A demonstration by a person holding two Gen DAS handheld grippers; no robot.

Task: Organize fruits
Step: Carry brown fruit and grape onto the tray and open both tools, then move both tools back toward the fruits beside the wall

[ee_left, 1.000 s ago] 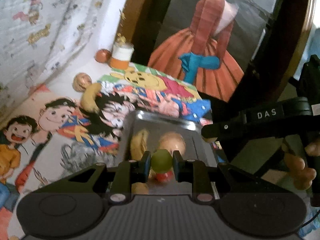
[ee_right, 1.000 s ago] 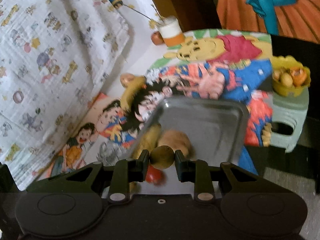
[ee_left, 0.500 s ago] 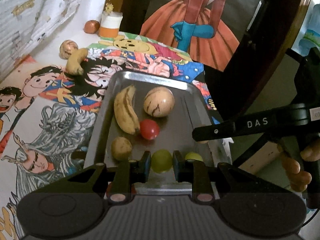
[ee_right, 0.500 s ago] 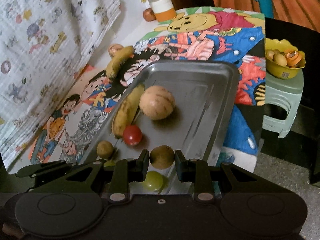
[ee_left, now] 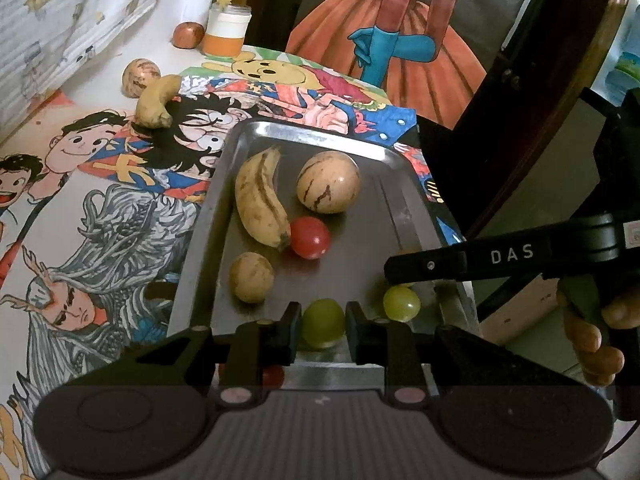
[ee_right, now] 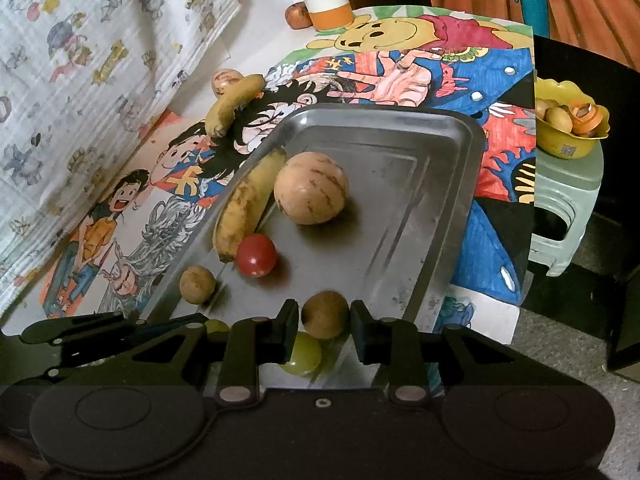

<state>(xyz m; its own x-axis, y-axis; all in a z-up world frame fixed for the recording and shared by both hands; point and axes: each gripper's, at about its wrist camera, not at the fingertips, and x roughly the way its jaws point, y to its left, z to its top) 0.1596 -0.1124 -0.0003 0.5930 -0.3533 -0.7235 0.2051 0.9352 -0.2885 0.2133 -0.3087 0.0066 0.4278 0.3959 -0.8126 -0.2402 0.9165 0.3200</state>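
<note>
A steel tray [ee_left: 312, 136] [ee_right: 400, 114] on the cartoon cloth holds a banana [ee_left: 258, 196], a striped melon [ee_left: 328, 182], a red tomato [ee_left: 310, 237], a small brown fruit [ee_left: 251, 277] and a loose green grape [ee_left: 401, 303]. My left gripper [ee_left: 323, 322] is shut on a second green grape just over the tray's near end. My right gripper [ee_right: 325, 314] is low over the same end with a round brown fruit [ee_right: 325, 312] between its jaws. These jaws are opening, thin gaps show at the pads, and the fruit looks to rest on the tray.
Off the tray, at the far left, lie another banana [ee_left: 156, 100], a striped fruit [ee_left: 141, 73], a reddish fruit [ee_left: 188, 35] and an orange-and-white jar [ee_left: 226, 30]. A yellow bowl [ee_right: 568, 128] of fruit stands on a pale green stool [ee_right: 568, 200] to the right of the table.
Both grippers have come down to the tray's near end with their fruits and tipped downward. The right jaws have parted a little around the brown fruit.
</note>
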